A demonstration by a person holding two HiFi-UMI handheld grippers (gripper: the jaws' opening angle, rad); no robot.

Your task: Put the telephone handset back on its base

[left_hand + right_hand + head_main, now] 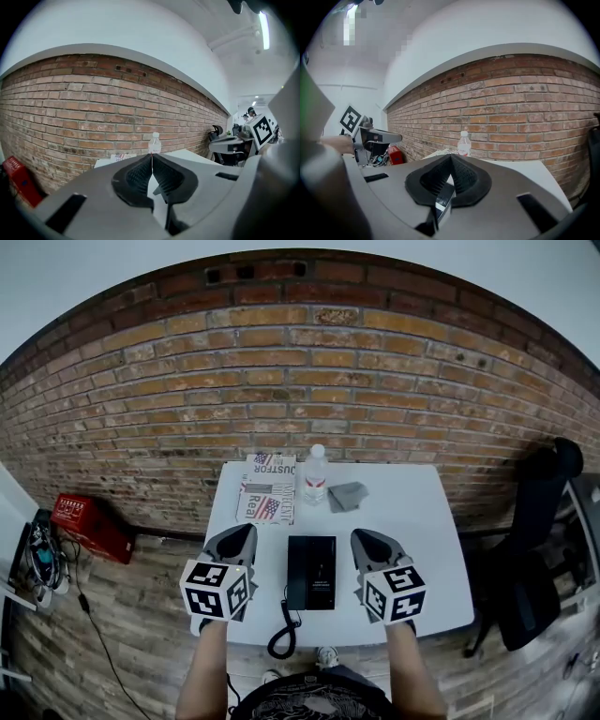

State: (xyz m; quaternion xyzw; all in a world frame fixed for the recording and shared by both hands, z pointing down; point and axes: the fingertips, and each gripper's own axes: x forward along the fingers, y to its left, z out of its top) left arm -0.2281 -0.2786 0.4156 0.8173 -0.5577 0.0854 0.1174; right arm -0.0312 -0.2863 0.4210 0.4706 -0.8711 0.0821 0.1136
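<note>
Telephone handset [296,573] lies along the left side of its base [322,574], mid-frame on the desk [412,512]. It is probably light, rigid, smooth plastic, tethered by the cord [281,637], so best gripped mid-shaft. The jaws of the left gripper [242,538] and right gripper [367,542] are together and empty.

The grey plastic left gripper [246,531] and matching right gripper [361,535] each bear a white cube with black square markers [217,591]. Black ribbed pads [136,177] line the jaws; the person's shirt [319,701] is dark and patterned.

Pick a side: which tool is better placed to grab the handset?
Left, probably. The handset lies along the left side of the base, nearest the left tool. The right tool would have to cross the base. Both are shut and empty.
</note>
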